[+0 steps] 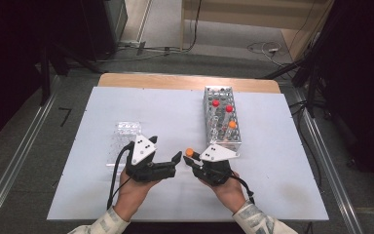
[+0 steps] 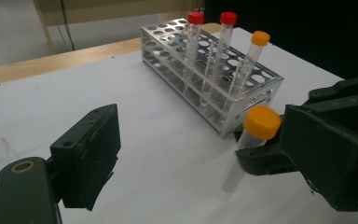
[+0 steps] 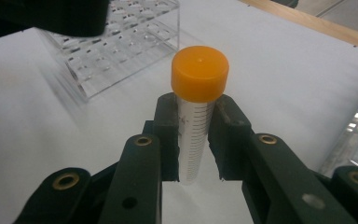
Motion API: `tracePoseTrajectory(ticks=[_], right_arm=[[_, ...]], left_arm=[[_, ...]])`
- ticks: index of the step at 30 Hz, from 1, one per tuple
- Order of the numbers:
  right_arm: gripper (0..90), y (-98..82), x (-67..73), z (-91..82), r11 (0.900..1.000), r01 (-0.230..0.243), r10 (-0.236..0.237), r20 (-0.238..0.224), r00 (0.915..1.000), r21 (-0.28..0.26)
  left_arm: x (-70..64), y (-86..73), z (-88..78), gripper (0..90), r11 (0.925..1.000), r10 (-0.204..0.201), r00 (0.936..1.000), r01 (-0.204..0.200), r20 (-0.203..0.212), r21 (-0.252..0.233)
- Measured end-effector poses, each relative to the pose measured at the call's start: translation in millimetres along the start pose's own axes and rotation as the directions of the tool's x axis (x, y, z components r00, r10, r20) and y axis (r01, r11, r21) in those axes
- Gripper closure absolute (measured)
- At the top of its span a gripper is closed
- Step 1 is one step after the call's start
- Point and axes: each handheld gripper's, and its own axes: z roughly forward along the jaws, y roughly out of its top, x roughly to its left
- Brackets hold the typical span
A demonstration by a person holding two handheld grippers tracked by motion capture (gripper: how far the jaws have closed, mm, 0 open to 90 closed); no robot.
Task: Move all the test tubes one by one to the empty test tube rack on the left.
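Your right gripper (image 3: 193, 140) is clamped on an orange-capped tube (image 3: 196, 107), held upright above the table's (image 1: 126, 195) near edge. Your left gripper (image 1: 168, 161) stands wide open, empty, just beside it. The metal rack (image 1: 222, 141) toward the far right corner holds two red-capped tubes (image 1: 215, 103) and an orange-capped one; the clear rack (image 1: 124, 139) sits left.

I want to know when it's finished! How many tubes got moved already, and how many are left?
None sit in the clear rack yet, as far as I can see. The right gripper holds one orange-capped tube by its body. The left gripper is open beside it. Three tubes wait in the metal rack: two red-capped, one orange-capped.
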Motion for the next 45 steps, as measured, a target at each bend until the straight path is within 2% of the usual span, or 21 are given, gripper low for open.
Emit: tracePoseTrajectory(ticks=[4,8,11,15,16,22,29,41,45], right_arm=[[71.5,-0.3,1.7,2.2,1.000,-0.002,0.002,-0.009,1.0000,-0.011],[71.5,1.6,4.3,2.6,1.000,0.006,-0.007,-0.016,0.9999,-0.016],[71.4,3.4,6.0,3.2,1.000,0.008,-0.008,-0.020,0.9998,-0.019],[71.4,4.1,7.7,3.9,1.000,0.015,-0.016,-0.025,0.9996,-0.021],[71.4,4.2,8.0,4.1,1.000,0.015,-0.015,-0.025,0.9996,-0.021],[71.5,4.8,8.5,4.3,1.000,0.012,-0.012,-0.025,0.9996,-0.026],[71.4,4.8,9.6,4.8,1.000,0.014,-0.015,-0.031,0.9994,-0.025],[70.5,4.9,8.4,4.1,1.000,0.012,-0.013,-0.032,0.9994,-0.027],[52.7,5.3,7.7,4.5,1.000,0.015,-0.016,-0.054,0.9984,-0.019]], left_arm=[[-3.5,1.4,4.7,13.6,1.0000,-0.007,0.9998,0.006,0.019,0.004],[-7.0,-0.1,12.0,17.7,0.9998,0.004,0.9991,-0.005,0.041,0.020],[-8.1,-0.4,14.8,26.7,0.9997,0.017,0.9975,-0.018,0.068,0.016],[-8.9,-0.9,14.1,47.5,0.9992,0.039,0.9938,-0.040,0.104,0.005],[-9.2,-1.1,14.3,50.2,0.9992,0.039,0.9930,-0.039,0.112,0.005],[-10.6,-2.3,16.6,53.0,0.9987,0.043,0.9906,-0.046,0.130,0.022],[-11.7,-3.8,18.2,66.0,0.9983,0.048,0.9871,-0.052,0.153,0.027],[-11.6,-4.0,17.7,70.2,0.9975,0.063,0.9875,-0.067,0.145,0.024],[-8.9,-2.9,16.7,70.3,0.9979,0.056,0.9883,-0.060,0.142,0.025]])
